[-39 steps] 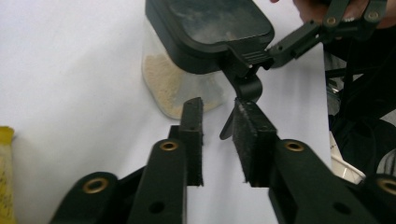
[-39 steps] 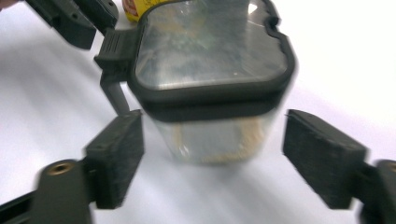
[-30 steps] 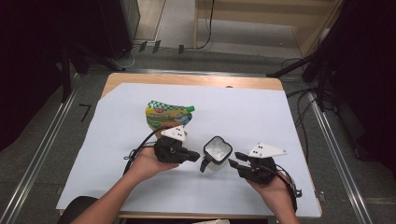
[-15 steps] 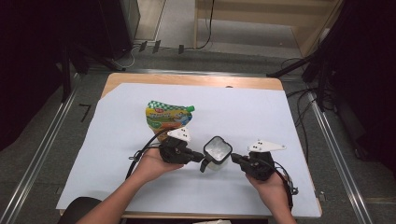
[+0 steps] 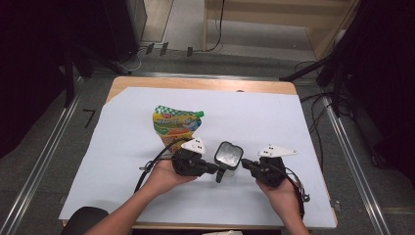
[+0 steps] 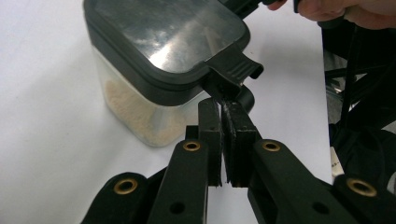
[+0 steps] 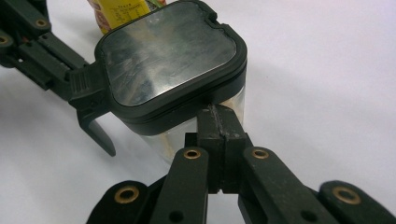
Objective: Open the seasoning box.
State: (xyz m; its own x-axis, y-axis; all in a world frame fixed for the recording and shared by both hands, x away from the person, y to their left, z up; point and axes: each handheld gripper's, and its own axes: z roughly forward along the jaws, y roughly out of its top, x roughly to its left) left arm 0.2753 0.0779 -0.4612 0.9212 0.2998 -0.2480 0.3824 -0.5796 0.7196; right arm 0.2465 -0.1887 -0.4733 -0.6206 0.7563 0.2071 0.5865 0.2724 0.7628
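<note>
With the left gripper (image 6: 219, 109) pinching the latch tab of the clear square black-lidded container (image 5: 228, 154) and the right gripper (image 7: 218, 114) closed empty against its wall, a hard pull could tip it, spilling powder onto the counter (image 5: 274, 117).

The left gripper (image 5: 215, 169) and right gripper (image 5: 246, 164), jaws pressed together, flank the clear black-lidded square jar (image 5: 229, 154), forearms reaching forward.

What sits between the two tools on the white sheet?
In the high view, a small clear container with a black-rimmed lid stands between the left tool and right tool; both tools reach it.
</note>
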